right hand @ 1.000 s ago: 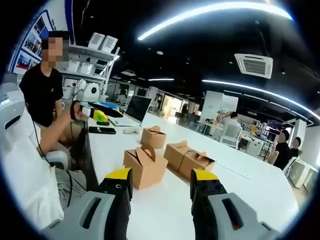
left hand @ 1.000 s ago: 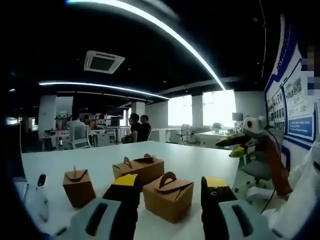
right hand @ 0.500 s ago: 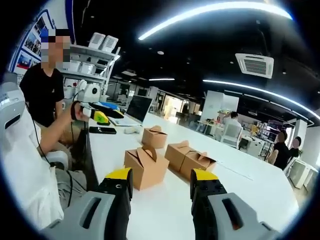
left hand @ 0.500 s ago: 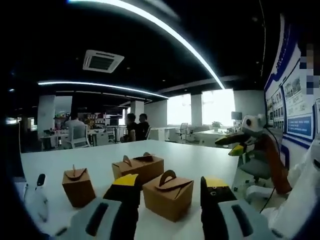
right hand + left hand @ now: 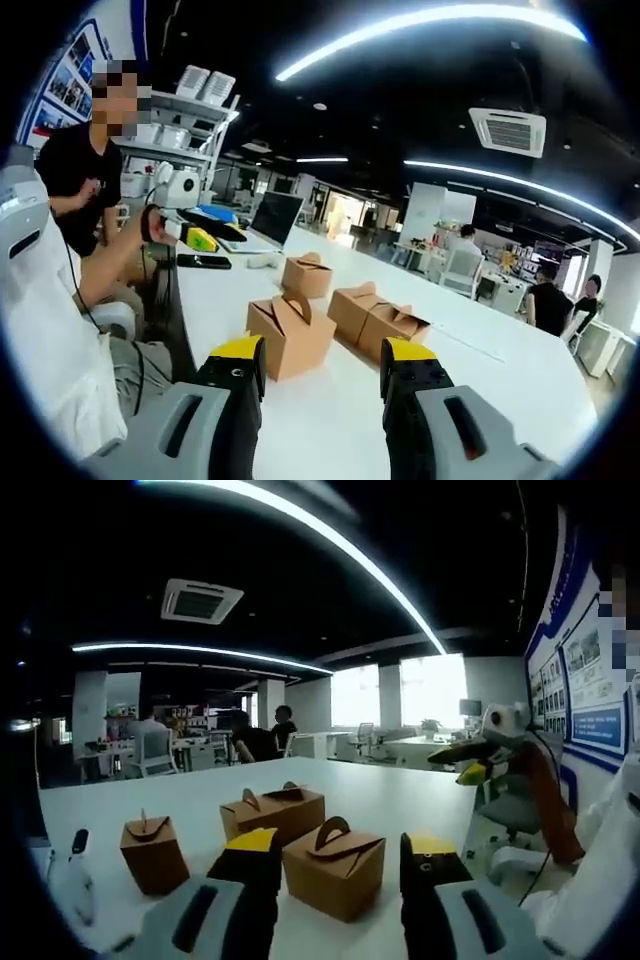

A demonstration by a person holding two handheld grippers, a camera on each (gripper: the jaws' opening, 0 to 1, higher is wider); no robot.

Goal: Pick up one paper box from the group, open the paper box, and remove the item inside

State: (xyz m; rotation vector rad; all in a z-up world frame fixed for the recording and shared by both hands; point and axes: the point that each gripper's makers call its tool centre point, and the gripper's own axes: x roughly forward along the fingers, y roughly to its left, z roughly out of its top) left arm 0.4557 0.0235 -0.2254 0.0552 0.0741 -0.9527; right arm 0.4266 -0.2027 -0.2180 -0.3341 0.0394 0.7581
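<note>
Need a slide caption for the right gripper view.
Open right hand-held gripper faces closed brown paper boxes on a white table.

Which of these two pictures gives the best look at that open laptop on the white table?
The right gripper view: the laptop sits far along the table, its screen facing us. In the left gripper view I cannot make it out.

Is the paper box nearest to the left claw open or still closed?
Closed. The nearest box stands upright on the table, its top flaps folded together and its handle tab up. The left claw has not touched it.
</note>
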